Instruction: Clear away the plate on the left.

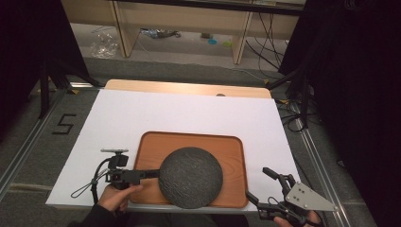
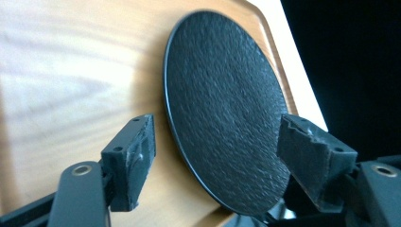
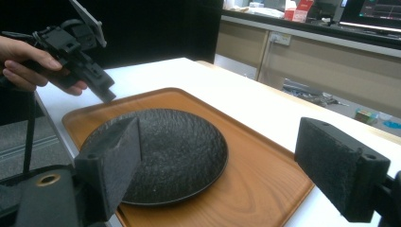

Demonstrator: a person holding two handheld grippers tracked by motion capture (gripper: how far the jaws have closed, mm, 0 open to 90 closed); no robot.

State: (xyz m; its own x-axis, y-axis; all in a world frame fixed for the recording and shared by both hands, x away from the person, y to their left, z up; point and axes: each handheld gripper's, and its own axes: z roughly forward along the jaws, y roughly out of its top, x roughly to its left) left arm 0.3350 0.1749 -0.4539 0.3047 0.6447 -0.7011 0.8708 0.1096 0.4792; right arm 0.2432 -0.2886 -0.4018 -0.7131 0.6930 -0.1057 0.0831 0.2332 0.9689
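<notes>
Grey carpeted floor point(image 1: 189, 66) and pale wooden cabinets point(image 1: 179, 23) lay beyond a white-topped table point(image 1: 189, 111); at near left a hand point(image 1: 116, 196) held the left gripper point(image 2: 217, 132), jaws spread wide astride the left rim of the plate point(image 1: 190, 177), contact not determinable; the plate, round, black and rough-textured, lay on a rounded rectangular wooden tray point(image 1: 231, 146); at near right the right gripper point(image 1: 257, 182) stood wide and empty.

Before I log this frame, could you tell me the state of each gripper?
Left gripper: open, jaws apart at the plate edge, holding nothing.
Right gripper: open, empty.
</notes>
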